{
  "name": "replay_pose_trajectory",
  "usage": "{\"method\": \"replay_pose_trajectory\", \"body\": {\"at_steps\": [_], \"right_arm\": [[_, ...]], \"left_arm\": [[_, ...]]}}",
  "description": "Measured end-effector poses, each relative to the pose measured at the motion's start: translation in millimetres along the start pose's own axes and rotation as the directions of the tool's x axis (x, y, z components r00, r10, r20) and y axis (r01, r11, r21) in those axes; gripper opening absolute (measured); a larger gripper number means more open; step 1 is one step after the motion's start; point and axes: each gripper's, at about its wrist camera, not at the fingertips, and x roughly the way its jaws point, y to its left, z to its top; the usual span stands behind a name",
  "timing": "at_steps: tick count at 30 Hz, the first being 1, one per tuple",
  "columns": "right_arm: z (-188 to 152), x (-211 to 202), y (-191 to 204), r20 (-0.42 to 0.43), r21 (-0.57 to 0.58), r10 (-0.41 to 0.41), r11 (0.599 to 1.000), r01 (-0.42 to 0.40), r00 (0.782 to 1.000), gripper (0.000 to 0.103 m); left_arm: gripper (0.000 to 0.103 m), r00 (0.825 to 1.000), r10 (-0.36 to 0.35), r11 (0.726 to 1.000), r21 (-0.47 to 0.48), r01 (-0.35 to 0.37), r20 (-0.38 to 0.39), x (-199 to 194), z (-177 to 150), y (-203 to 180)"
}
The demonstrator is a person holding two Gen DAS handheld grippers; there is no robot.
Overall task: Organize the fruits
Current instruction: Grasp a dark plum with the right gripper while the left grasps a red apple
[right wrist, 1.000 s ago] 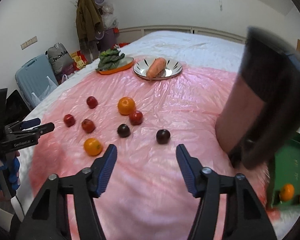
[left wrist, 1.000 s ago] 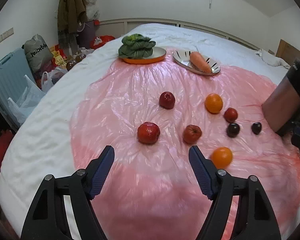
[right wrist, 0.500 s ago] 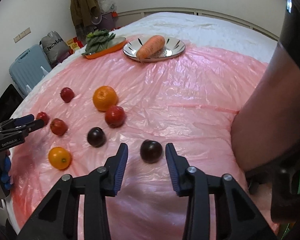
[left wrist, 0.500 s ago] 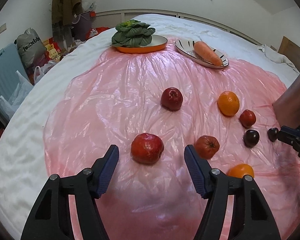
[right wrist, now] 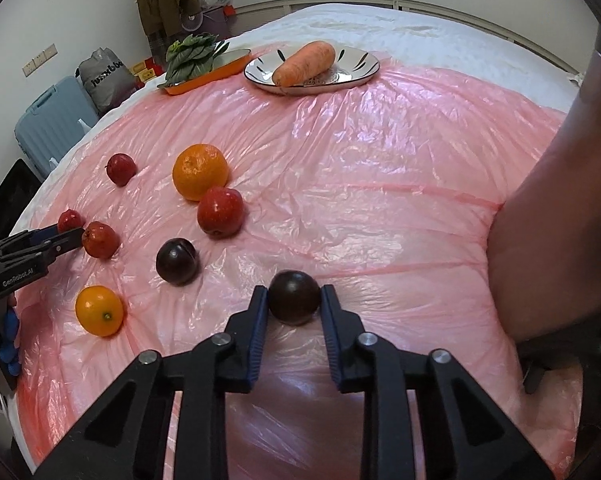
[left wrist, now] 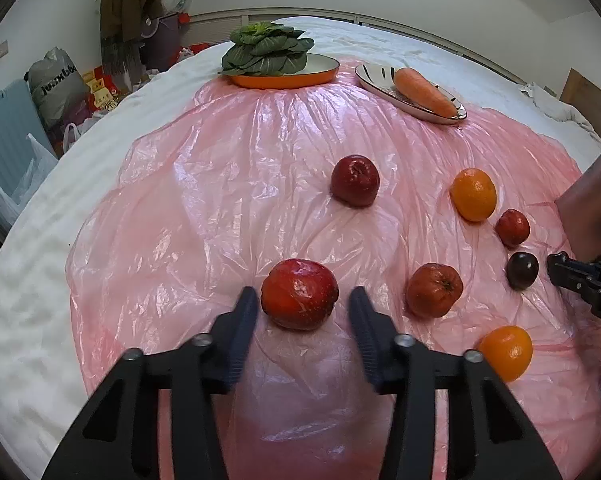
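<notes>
The left wrist view looks forward and down along the left gripper [left wrist: 299, 308], close over the pink sheet [left wrist: 228, 184], with the bed's far end ahead. The right wrist view looks the same way along the right gripper [right wrist: 294, 300], just as low. Both share the scattered fruit, the carrot [left wrist: 424, 93] [right wrist: 304, 63] ahead, and each shows the other gripper at its edge.

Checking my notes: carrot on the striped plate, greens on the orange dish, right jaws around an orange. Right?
One error: the right wrist view shows the right gripper around a dark plum, not an orange. The carrot on the striped plate and greens on the orange dish are correct.
</notes>
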Motion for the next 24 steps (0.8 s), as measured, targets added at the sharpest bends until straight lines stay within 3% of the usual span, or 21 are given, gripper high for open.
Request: {"method": "replay_pose_trajectory", "body": {"at_steps": [1,9,15,24], "right_arm": [[-0.2,0.0,-1.0,-0.001,0.003,0.004,1.000,-0.004,1.000,0.018],[0.1,-1.8,-4.7,0.003,0.023,0.021,1.000,-0.021,1.000,0.018],[1.1,-8.8,-8.0,0.018,0.048,0.035,0.998,-0.036,0.999,0.018],[5.3,-29.7,-2.6,0.050,0.032,0.012,0.999,-0.013,0.999,0.018]], "left_arm": [[0.032,1.000,-0.008,1.000,-0.008,0.008,-0.003,1.1,0.3,1.7],[0.031,0.998,-0.062,0.996,-0.066,0.063,0.013,-2.1,0.8,13.1],[0.031,0.989,-0.140,0.975,-0.172,0.144,0.036,-10.1,1.7,32.0],[0.031,0.989,-0.132,0.969,-0.200,0.143,0.069,-30.8,3.4,41.3]]}}
